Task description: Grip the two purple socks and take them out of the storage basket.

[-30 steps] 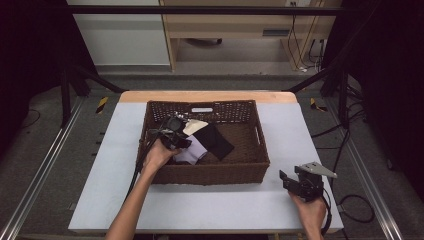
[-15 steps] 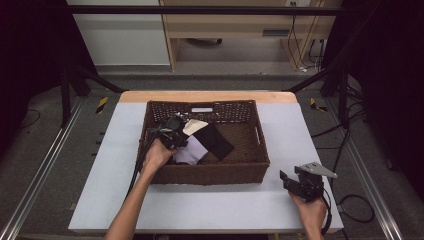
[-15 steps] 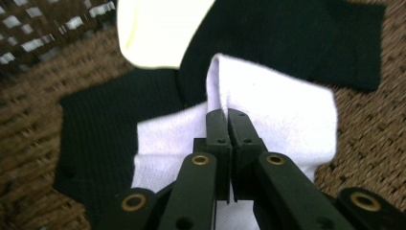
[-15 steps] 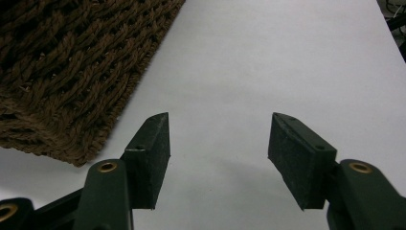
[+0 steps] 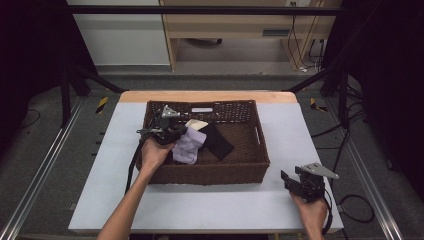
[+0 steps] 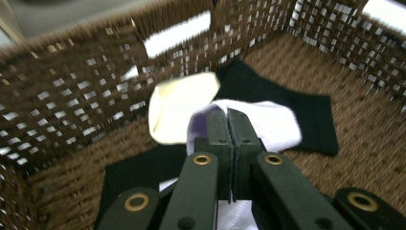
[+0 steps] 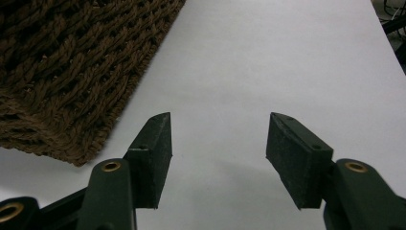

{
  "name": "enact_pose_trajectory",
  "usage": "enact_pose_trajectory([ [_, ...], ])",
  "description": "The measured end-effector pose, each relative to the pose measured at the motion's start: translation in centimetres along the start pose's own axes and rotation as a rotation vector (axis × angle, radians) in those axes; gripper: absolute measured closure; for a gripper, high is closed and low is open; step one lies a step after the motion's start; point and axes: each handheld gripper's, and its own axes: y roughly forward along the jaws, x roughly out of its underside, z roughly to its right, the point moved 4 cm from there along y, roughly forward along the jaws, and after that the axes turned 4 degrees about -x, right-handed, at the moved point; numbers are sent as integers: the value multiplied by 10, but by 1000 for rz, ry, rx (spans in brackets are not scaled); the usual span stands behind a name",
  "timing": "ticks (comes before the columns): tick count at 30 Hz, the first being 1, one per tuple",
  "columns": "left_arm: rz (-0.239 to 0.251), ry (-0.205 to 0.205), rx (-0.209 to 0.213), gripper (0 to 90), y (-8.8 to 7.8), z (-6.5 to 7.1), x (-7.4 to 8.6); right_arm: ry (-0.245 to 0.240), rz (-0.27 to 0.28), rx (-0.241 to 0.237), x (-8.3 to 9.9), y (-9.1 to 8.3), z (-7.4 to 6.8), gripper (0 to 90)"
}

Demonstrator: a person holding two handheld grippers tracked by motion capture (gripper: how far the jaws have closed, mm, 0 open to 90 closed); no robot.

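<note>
A brown wicker basket (image 5: 210, 172) stands mid-table with socks in it. My left gripper (image 5: 172, 134) is inside its left half, shut on a pale lavender-white sock (image 5: 189, 146). In the left gripper view the jaws (image 6: 228, 115) are pressed together with the pale sock (image 6: 275, 124) bunched at their tips and hanging under them. A cream sock (image 6: 179, 108) lies just behind, and a black sock (image 6: 311, 115) is spread on the basket floor. My right gripper (image 5: 290, 181) rests on the table, right of the basket's front corner, open with nothing between its fingers (image 7: 218, 143).
The white table top (image 7: 263, 57) runs bare to the right of the basket corner (image 7: 72, 72). The basket's woven walls (image 6: 72, 96) rise close around the left gripper. A metal frame and cables border the table on both sides.
The left gripper has closed on the pale sock and risen a little with it, so the sock is now pulled up off the basket floor. The right gripper has kept still.
</note>
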Motion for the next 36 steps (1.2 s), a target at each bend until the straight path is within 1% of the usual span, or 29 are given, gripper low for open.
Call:
enact_pose_trajectory([
  [1,18,4,-5,885,-2,0,-1,0,0,1,0,0,0,422],
  [4,58,-3,-7,885,-8,1,-5,-6,4,3,0,0,0,424],
  [7,107,-24,-4,885,-16,-1,-8,-5,5,3,0,-1,0,424],
  [8,136,-37,-3,885,-21,-1,-10,-4,6,4,-1,-1,1,425],
  [9,136,-37,-3,885,-21,-1,-10,-4,6,4,-1,-1,1,425],
  [11,184,-50,3,886,-31,-1,-14,-3,9,5,-1,-1,1,427],
  [12,184,-50,3,885,-31,-1,-14,-3,9,5,-1,-1,1,427],
  [13,203,-57,10,885,-36,-1,-15,-4,10,6,-1,-1,1,428],
  [23,316,-48,0,885,-76,2,-20,6,14,10,-1,-4,3,432],
  [24,329,-44,-2,885,-83,4,-20,4,17,13,-1,-4,3,432],
  [25,329,-44,-2,885,-83,4,-20,4,17,13,-1,-4,3,432],
  [28,345,-38,3,885,-95,7,-19,6,16,13,-1,-4,3,432],
  [29,353,-32,4,885,-102,9,-18,7,18,13,-1,-5,4,431],
  [30,353,-32,4,885,-102,9,-18,7,18,13,-1,-5,4,431],
  [31,356,-32,3,885,-106,11,-18,7,17,13,-1,-4,4,432],
  [35,373,-32,22,885,-120,16,-17,-1,19,17,-1,-4,4,432],
  [36,382,-28,33,884,-127,18,-17,0,19,18,-1,-5,4,432],
])
